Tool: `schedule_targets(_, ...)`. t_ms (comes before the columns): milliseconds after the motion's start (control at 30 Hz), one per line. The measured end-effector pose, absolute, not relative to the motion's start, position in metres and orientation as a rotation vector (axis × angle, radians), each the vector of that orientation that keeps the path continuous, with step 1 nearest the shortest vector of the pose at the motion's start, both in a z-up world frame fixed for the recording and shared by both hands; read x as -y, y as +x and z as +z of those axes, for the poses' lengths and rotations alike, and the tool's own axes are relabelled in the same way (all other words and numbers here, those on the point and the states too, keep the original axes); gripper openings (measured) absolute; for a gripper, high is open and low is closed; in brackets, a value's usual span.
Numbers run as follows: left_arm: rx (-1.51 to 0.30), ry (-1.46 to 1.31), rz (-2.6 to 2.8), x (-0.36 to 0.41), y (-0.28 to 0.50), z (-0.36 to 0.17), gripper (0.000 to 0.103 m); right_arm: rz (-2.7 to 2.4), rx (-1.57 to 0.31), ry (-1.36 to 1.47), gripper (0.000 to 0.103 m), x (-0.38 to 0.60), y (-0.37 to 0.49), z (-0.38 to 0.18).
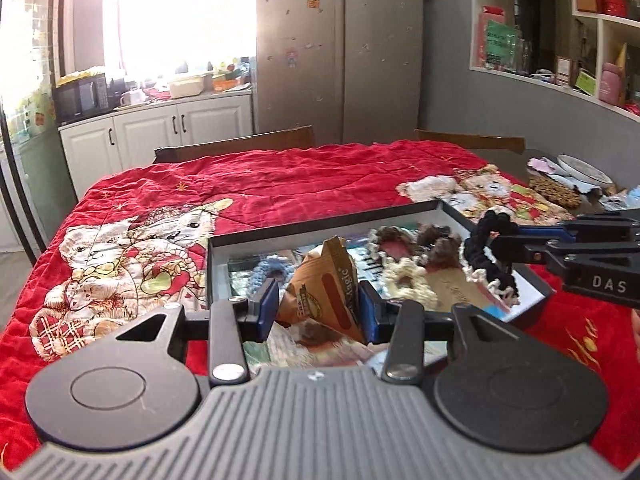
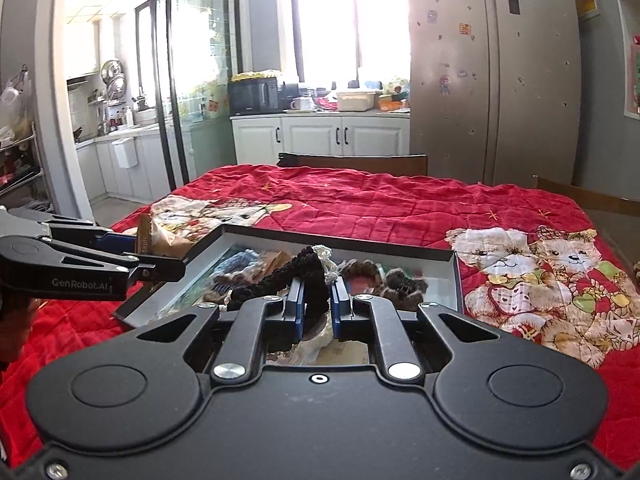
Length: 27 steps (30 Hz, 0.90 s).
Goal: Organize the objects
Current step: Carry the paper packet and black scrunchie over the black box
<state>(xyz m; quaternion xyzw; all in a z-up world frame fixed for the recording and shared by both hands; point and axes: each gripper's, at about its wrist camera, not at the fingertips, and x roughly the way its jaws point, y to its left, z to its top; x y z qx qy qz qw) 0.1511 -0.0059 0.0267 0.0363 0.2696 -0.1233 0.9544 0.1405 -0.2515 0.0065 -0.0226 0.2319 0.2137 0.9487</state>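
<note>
The left gripper (image 1: 318,304) sits nearest the lens, its blue pads clenched on a crumpled brown snack packet (image 1: 324,284) that stands up between them, lifted over the near end of the shallow black-rimmed box (image 1: 320,220). The right gripper (image 2: 318,300) is likewise clamped tight, on a black crocheted scrunchie (image 2: 296,276) whose loop with a pale edging hangs from its fingertips above the box's right side in the left wrist view.

Inside the box lie a cream scrunchie (image 1: 404,276), a brown furry one (image 1: 432,240), something blue and knitted (image 1: 272,266), and flat printed cards or packets beneath; I cannot tell how they are sorted. The box rests on a red quilt (image 1: 280,176) printed with teddy bears.

The step in hand looks like the carry: both items are gripped and held over the box, either taken out or about to go in. Next, each hand needs a clear spot to lower to before the jaws let go, keeping the dangling scrunchie from snagging on the rim or the other gripper.
</note>
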Motion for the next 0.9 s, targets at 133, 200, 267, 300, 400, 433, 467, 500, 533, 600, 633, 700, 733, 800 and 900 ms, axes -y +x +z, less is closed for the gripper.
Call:
schedule_targets(133, -0.556, 0.055, -0.230, 0.001, 0.168, 0.023, 0.046, 0.418, -0.475, -0.031, 0.013, 0.249, 0.159, 0.005)
schedule_targets(200, -0.560, 0.037, -0.219, -0.004, 0.177, 0.022, 0.047, 0.412, -0.478, -0.024, 0.013, 0.246, 0.167, 0.004)
schedule_targets(267, -0.563, 0.017, -0.204, -0.009, 0.186, 0.019, 0.047, 0.407, -0.482, -0.019, 0.013, 0.244, 0.175, 0.002)
schedule_targets(300, -0.563, 0.010, -0.200, -0.010, 0.189, 0.019, 0.047, 0.403, -0.485, -0.019, 0.013, 0.242, 0.180, 0.000)
schedule_targets(400, -0.563, 0.003, -0.181, -0.012, 0.198, 0.015, 0.047, 0.390, -0.494, -0.021, 0.013, 0.237, 0.192, -0.007)
schedule_targets(433, -0.561, 0.004, -0.174, -0.012, 0.201, 0.014, 0.047, 0.384, -0.496, -0.019, 0.013, 0.236, 0.195, -0.009)
schedule_targets(467, -0.562, 0.006, -0.171, -0.012, 0.204, 0.013, 0.047, 0.378, -0.498, -0.019, 0.013, 0.234, 0.198, -0.011)
schedule_targets(500, -0.563, 0.004, -0.168, -0.012, 0.207, 0.012, 0.047, 0.372, -0.501, -0.018, 0.013, 0.233, 0.203, -0.013)
schedule_targets(533, -0.565, 0.001, -0.165, -0.011, 0.210, 0.011, 0.047, 0.367, -0.501, -0.016, 0.013, 0.232, 0.206, -0.015)
schedule_targets(600, -0.566, -0.004, -0.164, -0.011, 0.214, 0.008, 0.047, 0.360, -0.505, -0.009, 0.013, 0.231, 0.213, -0.019)
schedule_targets(633, -0.566, -0.008, -0.162, -0.010, 0.217, 0.007, 0.047, 0.356, -0.507, -0.005, 0.013, 0.230, 0.217, -0.020)
schedule_targets(700, -0.564, -0.011, -0.160, -0.009, 0.221, 0.006, 0.047, 0.346, -0.508, -0.003, 0.013, 0.229, 0.222, -0.024)
schedule_targets(733, -0.561, -0.010, -0.157, -0.008, 0.222, 0.005, 0.047, 0.340, -0.507, -0.005, 0.013, 0.229, 0.225, -0.025)
schedule_targets(800, -0.557, -0.005, -0.157, -0.007, 0.224, 0.003, 0.047, 0.330, -0.510, -0.003, 0.013, 0.230, 0.229, -0.030)
schedule_targets(900, -0.559, 0.002, -0.163, -0.003, 0.227, -0.001, 0.047, 0.325, -0.523, 0.019, 0.013, 0.233, 0.237, -0.035)
